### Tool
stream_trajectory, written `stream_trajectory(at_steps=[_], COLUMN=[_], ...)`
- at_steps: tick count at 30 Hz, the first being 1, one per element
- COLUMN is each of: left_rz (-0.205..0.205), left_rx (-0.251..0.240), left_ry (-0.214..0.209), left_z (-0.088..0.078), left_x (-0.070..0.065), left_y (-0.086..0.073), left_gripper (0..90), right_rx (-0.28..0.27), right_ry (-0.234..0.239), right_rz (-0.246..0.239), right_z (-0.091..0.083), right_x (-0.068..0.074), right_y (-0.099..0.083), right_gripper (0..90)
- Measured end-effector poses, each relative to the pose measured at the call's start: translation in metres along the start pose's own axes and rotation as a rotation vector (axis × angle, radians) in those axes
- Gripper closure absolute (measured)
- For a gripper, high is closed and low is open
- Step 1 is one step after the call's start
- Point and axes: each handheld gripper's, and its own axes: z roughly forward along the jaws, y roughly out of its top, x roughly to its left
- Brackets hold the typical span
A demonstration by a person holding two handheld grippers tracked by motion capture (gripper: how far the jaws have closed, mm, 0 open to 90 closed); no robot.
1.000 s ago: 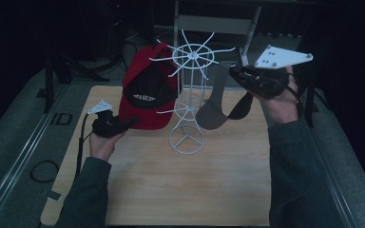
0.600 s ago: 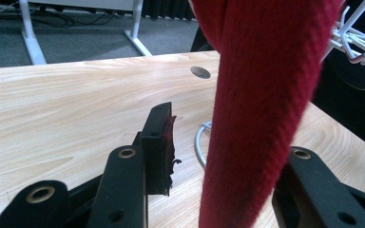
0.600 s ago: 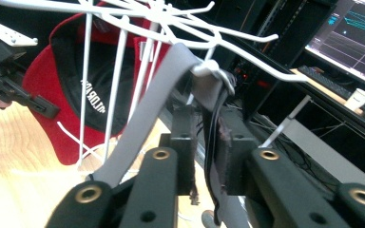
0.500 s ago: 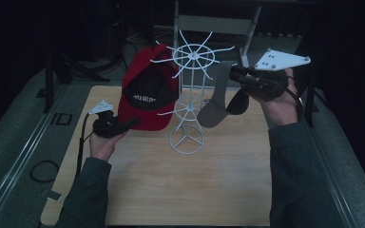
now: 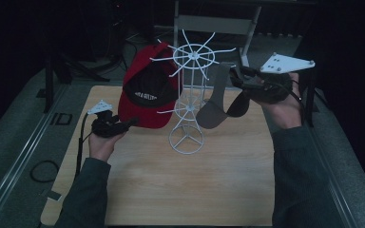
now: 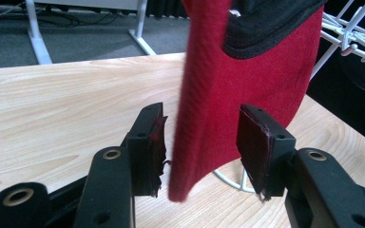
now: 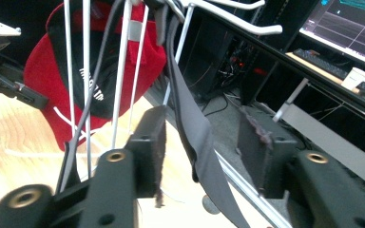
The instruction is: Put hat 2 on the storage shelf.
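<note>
- Left tool [image 6: 202,142] gapes open around the red cap's [image 6: 247,90] brim edge, with space on both sides.
- Right tool [image 7: 204,147] is open astride the grey cap's [image 5: 216,102] hanging strap.
- Both caps hang on the white wire rack [image 5: 190,90] over the counter [image 5: 180,185].

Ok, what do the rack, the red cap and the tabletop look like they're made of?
Rack: thin metal wire by the look, glossy white coating, rounded hook tips. Red cap: soft fabric, matte and slightly fuzzy like brushed cotton or felt, with a black inner band. Tabletop: pale wood or wood-look laminate, smooth, with visible grain; I can't tell which.
</note>
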Motion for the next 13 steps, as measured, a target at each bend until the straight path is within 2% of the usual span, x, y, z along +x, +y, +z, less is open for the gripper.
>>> stream_trajectory(at_steps=[6, 13], left_rz=[0.010, 0.021], left_rx=[-0.006, -0.017], left_ry=[0.012, 0.030], left_z=[-0.002, -0.007], left_x=[0.000, 0.001], left_y=[0.000, 0.001], left_gripper=[50.5, 49.1], right_rx=[0.010, 0.018], right_ry=[0.001, -0.003], right_rz=[0.016, 0.023], right_z=[-0.002, -0.007], right_x=[-0.001, -0.001], right_y=[-0.005, -0.011], right_gripper=[42.6, 39.8])
